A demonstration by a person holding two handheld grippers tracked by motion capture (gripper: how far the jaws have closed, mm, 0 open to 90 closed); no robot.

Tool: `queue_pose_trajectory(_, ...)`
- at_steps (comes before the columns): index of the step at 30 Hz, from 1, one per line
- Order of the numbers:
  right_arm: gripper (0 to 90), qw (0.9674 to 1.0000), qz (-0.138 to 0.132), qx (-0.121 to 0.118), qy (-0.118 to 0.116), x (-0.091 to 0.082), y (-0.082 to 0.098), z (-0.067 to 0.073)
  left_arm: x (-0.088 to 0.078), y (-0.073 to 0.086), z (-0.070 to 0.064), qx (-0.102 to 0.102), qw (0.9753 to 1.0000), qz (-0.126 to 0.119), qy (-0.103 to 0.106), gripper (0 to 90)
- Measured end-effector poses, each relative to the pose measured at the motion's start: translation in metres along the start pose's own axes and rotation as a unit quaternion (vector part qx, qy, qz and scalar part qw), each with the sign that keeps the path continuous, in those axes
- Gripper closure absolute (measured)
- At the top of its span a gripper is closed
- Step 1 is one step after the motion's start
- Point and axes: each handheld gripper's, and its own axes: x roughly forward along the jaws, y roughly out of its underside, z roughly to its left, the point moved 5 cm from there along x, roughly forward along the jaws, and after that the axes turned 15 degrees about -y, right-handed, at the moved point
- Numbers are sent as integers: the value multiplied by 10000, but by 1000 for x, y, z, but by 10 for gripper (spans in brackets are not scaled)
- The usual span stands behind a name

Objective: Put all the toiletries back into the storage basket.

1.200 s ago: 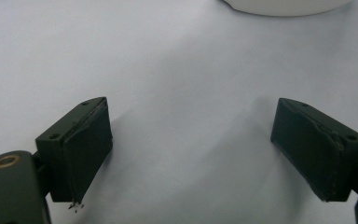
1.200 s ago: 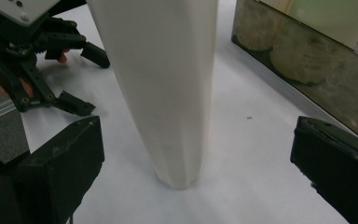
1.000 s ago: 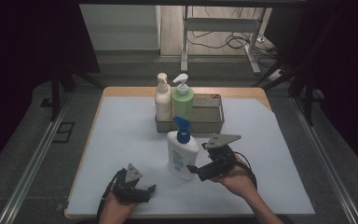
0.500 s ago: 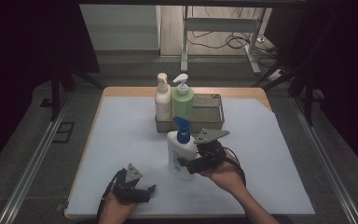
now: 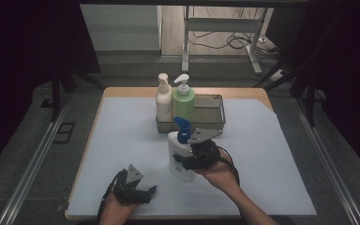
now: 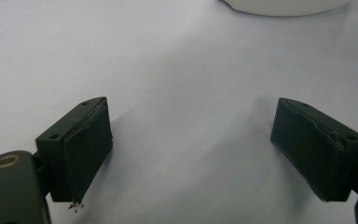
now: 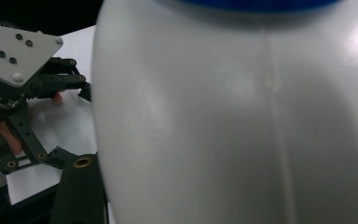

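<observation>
The right gripper (image 5: 187,161) is seen from the high view with its jaws set around the tall white plastic bottle with a blue pump top (image 5: 179,157). Its jaws have just been closing with the bottle between them; whether the pads already press on the plastic cannot be told. In the right gripper view, the bottle's smooth white wall (image 7: 242,116) is seen very close, a detail not offered from above.

The left gripper (image 6: 191,154) is shown in its own view with both black jaws spread wide apart over the bare white tabletop (image 6: 177,70), nothing between them. From above it rests near the table's front edge.

The bottle stands upright near the table's middle, just in front of a grey wire basket (image 5: 211,117) where a cream pump bottle (image 5: 163,101) and a green pump bottle (image 5: 183,101) stand.

Compared with a second earlier, the right gripper has been brought leftward against the bottle.
</observation>
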Motion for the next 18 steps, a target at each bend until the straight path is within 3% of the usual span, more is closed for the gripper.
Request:
queue_pose_trajectory(9, 390, 10000, 69, 13, -39, -3, 0, 0, 0, 0, 0, -1, 10000, -2, 0, 122)
queue_pose_trajectory(18, 393, 9995, 153, 199, -199, -13, -1, -3, 0, 0, 0, -1, 10000, -3, -3, 122)
